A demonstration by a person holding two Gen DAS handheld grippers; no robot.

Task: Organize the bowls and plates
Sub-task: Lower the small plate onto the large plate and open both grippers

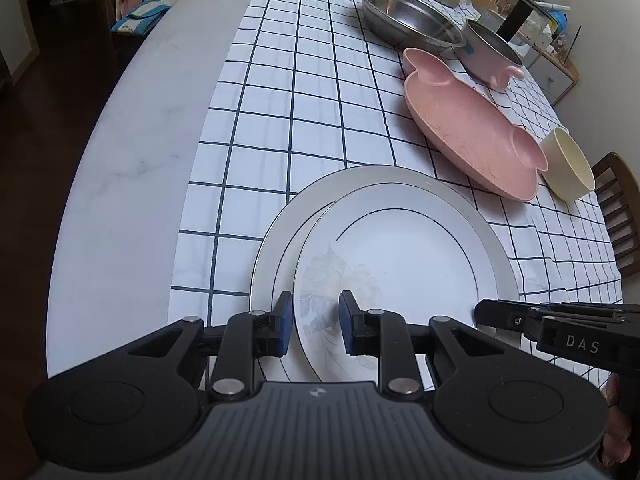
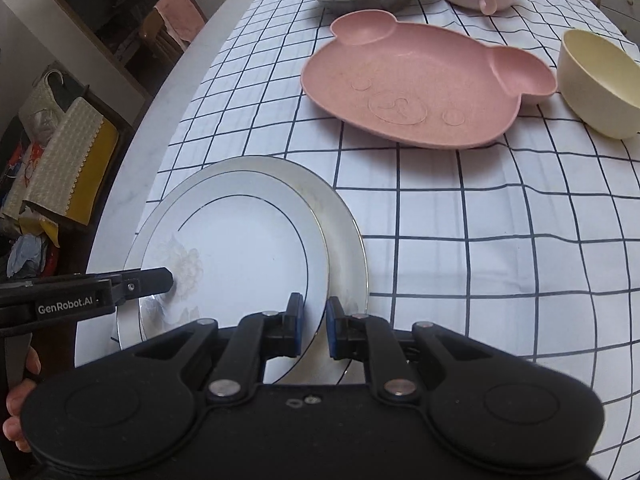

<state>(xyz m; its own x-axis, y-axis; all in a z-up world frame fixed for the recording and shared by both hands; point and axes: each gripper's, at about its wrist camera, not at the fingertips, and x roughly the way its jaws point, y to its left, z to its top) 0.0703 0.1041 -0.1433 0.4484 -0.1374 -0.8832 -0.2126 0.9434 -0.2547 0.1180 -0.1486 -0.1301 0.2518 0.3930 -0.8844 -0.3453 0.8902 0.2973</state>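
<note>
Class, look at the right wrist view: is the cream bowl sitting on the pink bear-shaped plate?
No, the cream bowl stands on the checked cloth beside the pink plate.

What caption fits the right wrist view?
Right gripper holds the top plate's rim above a larger plate, pink tray beyond.

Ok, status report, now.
Right gripper clamped on rim of upper plate; left gripper astride it, grip unclear. Upper plate overlaps lower plate, off-centre. Nothing in the way.

right gripper (image 1: 480,314) side: reads "DAS" in pale letters
left gripper (image 2: 170,280) side: reads "GenRobot.AI" in pale letters on the black body
</note>
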